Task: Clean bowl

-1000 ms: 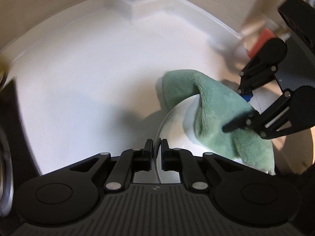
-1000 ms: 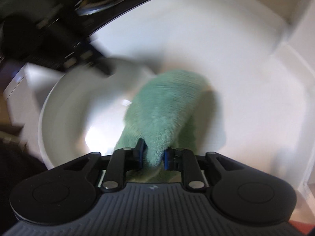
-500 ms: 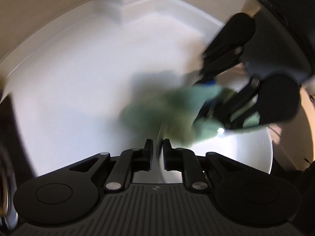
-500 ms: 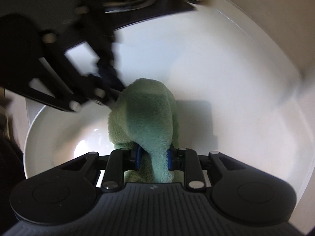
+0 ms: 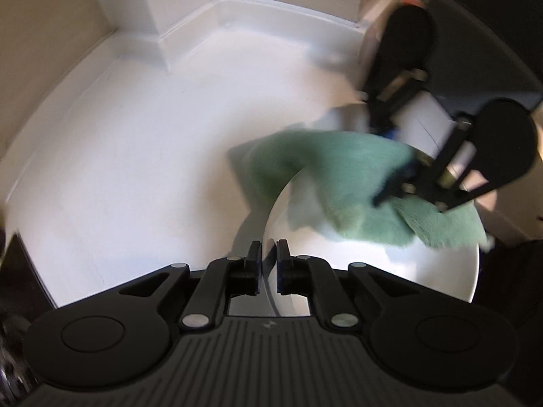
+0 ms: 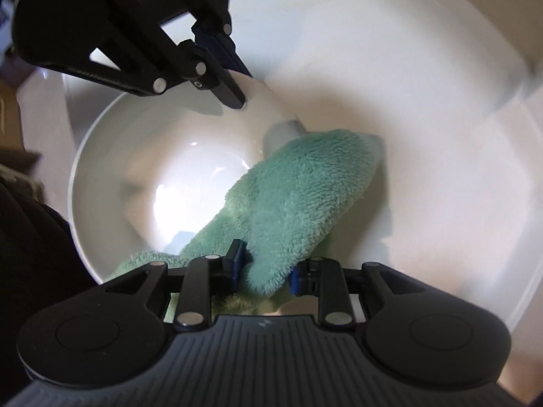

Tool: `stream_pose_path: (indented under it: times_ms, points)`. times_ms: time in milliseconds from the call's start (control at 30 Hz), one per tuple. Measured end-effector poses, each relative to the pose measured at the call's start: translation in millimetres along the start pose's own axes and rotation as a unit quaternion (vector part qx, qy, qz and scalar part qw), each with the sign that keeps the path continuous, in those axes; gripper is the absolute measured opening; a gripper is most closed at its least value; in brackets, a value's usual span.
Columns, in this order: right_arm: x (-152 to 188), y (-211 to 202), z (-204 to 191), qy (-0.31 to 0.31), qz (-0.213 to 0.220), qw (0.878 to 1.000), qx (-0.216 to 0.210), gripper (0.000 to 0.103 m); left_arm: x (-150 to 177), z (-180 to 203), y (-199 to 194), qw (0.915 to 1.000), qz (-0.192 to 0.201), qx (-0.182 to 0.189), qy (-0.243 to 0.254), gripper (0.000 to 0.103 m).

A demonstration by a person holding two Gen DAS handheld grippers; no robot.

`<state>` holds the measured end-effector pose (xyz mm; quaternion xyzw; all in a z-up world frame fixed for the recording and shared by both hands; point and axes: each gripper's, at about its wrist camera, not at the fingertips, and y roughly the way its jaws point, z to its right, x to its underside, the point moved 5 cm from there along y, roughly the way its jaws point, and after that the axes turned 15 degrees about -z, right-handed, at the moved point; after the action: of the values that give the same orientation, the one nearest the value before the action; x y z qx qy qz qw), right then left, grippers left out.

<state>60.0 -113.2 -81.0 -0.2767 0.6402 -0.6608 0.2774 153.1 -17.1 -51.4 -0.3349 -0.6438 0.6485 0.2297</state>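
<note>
In the left wrist view, the left gripper (image 5: pixel 269 264) is pinched tight on the rim of the white bowl (image 5: pixel 424 271) at lower right, while the green cloth (image 5: pixel 342 183) drapes over its far edge onto the white countertop (image 5: pixel 135 156). In the right wrist view, the right gripper (image 6: pixel 266 271) is clamped on a fold of that cloth, low in the frame, pressing it inside the bowl — wiping looks underway; how much remains I cannot tell, though the glossy inside shows no dirt. Nothing blocks the wiping — only the left gripper's fingers at upper left crowd the rim.
</note>
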Motion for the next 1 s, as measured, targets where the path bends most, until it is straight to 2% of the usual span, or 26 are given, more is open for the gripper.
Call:
stream_pose_path:
  times_ms: [100, 167, 233, 267, 300, 400, 433, 467, 500, 600, 633, 700, 800, 1000]
  points:
    - [-22, 0, 4, -0.016, 0.022, 0.999, 0.026, 0.022, -22, 4, 14, 0.9997, 0.004, 0.012, -0.021, 0.008]
    - [-27, 0, 6, -0.004, 0.031, 0.999, 0.021, 0.020, -12, -2, 13, 0.9964, 0.006, 0.025, -0.081, 0.011]
    - [-26, -3, 11, 0.039, 0.048, 0.998, 0.000, 0.017, -6, 0, 12, 0.9961, 0.007, 0.028, -0.084, 0.014]
    - [-24, -4, 13, 0.056, 0.053, 0.997, -0.008, 0.016, -3, 2, 12, 0.9959, 0.008, 0.029, -0.085, 0.019]
    - [-18, -5, 16, 0.089, 0.060, 0.994, -0.018, 0.015, 0, 3, 11, 0.9957, 0.008, 0.030, -0.087, 0.019]
    - [-5, -5, 10, 0.139, 0.068, 0.988, -0.019, 0.015, 9, 7, 10, 0.9952, 0.009, 0.035, -0.091, 0.019]
    - [0, -4, 5, 0.151, 0.068, 0.986, -0.017, 0.015, 12, 8, 10, 0.9950, 0.010, 0.036, -0.093, 0.014]
    - [-16, 3, -7, 0.149, 0.063, 0.987, -0.016, 0.015, 15, 9, 10, 0.9948, 0.010, 0.037, -0.094, 0.006]
    - [-33, 12, -21, 0.135, 0.054, 0.989, -0.020, 0.015, 18, 10, 10, 0.9946, 0.011, 0.039, -0.096, 0.006]
    - [-47, 24, -26, 0.078, 0.017, 0.995, -0.055, 0.021, 28, 14, 9, 0.9940, 0.012, 0.043, -0.100, 0.005]
    - [-49, 24, -26, 0.063, 0.006, 0.997, -0.053, 0.022, 25, 14, 7, 0.9956, 0.008, 0.036, -0.086, 0.005]
    - [-56, 25, -23, 0.036, -0.008, 0.999, -0.032, 0.023, 20, 14, 4, 0.9980, 0.002, 0.021, -0.059, 0.006]
    - [-74, 26, -16, -0.001, -0.006, 1.000, 0.013, 0.027, 5, 5, 8, 0.9989, -0.008, -0.001, -0.046, 0.007]
    - [-101, 27, -10, -0.020, 0.011, 0.999, 0.035, 0.027, 10, 4, 6, 0.9993, 0.002, 0.008, -0.035, 0.007]
